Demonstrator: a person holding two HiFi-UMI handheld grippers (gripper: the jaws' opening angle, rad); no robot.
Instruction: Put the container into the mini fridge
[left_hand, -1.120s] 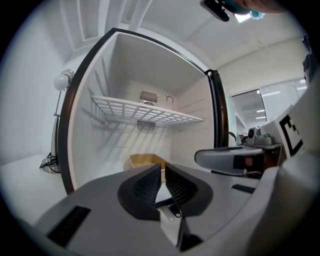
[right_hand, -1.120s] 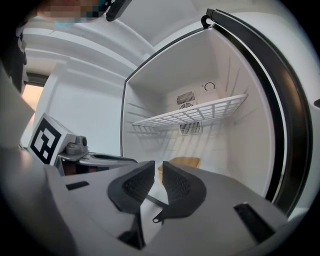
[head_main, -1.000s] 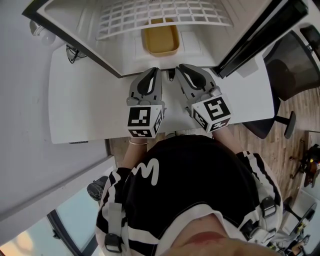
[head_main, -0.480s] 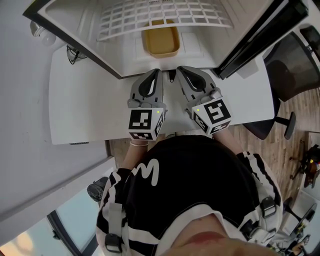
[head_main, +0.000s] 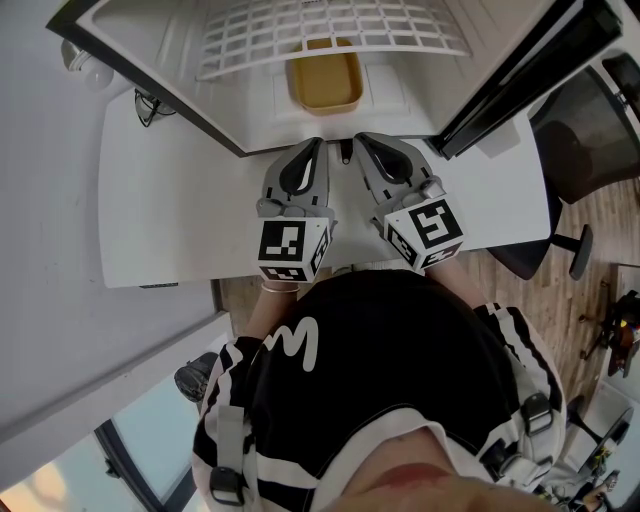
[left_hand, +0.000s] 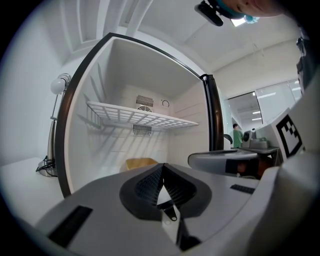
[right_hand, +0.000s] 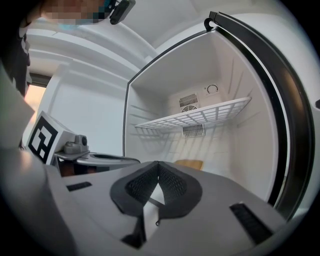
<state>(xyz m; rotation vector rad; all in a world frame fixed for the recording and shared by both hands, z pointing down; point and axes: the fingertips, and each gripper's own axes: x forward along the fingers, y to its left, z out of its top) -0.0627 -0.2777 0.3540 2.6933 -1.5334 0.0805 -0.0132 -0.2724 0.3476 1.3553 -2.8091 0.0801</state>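
The container (head_main: 322, 85) is found sitting inside the fridge (head_main: 400, 80), dead ahead, lengthwise away. The left gripper (head_main: 313, 148) and right gripper (head_main: 364, 142) are closed tight with nothing held.

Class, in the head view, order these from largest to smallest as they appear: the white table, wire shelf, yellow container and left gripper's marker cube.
1. Table
2. Wire shelf
3. Container and marker cube look alike; the cube is nearer the camera, so I leave them unranked.
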